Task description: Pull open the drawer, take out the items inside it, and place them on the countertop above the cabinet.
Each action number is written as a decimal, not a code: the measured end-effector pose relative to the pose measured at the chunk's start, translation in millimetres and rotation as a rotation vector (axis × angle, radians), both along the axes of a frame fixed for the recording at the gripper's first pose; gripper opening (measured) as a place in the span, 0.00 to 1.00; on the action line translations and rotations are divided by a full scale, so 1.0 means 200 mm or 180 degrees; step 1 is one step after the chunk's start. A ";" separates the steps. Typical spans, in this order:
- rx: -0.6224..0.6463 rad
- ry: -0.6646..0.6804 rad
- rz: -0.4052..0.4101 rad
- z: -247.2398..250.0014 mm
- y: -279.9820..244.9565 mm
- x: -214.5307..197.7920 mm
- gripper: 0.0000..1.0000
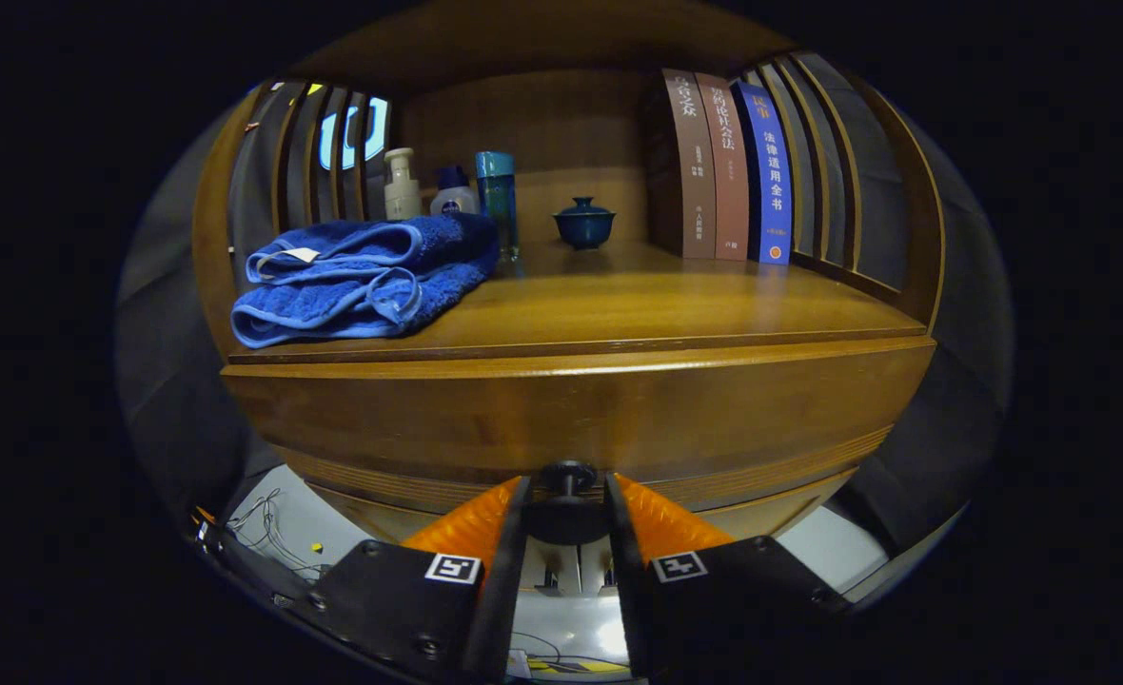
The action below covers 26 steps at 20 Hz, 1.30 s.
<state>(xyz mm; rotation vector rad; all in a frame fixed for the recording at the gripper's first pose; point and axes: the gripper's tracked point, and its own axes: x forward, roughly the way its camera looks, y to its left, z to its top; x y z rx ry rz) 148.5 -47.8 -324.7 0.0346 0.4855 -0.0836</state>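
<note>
A wooden cabinet fills the space ahead of me. Its drawer front (561, 419) sits just under the countertop (676, 304), and the drawer's inside is hidden. A dark round knob (567, 473) sticks out of the drawer front. My gripper (566, 490) is level with it. Its two fingers stand close on either side of the knob's dark disc and press on it.
On the left of the countertop lies a folded blue towel (362, 276). Behind the towel stand a pump bottle (402, 185), a small white bottle (453, 193) and a tall teal bottle (498, 202). A blue lidded cup (583, 224) stands mid-back, and three books (728, 166) at the right.
</note>
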 end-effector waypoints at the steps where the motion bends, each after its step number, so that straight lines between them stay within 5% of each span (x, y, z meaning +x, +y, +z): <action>1: 0.0003 0.0017 0.0001 -0.01 0.00 0.00 0.48; 10: -0.0113 0.0116 0.0008 0.00 0.00 -0.08 0.43; 26: -0.0172 0.0222 -0.0016 0.02 0.06 -0.62 0.43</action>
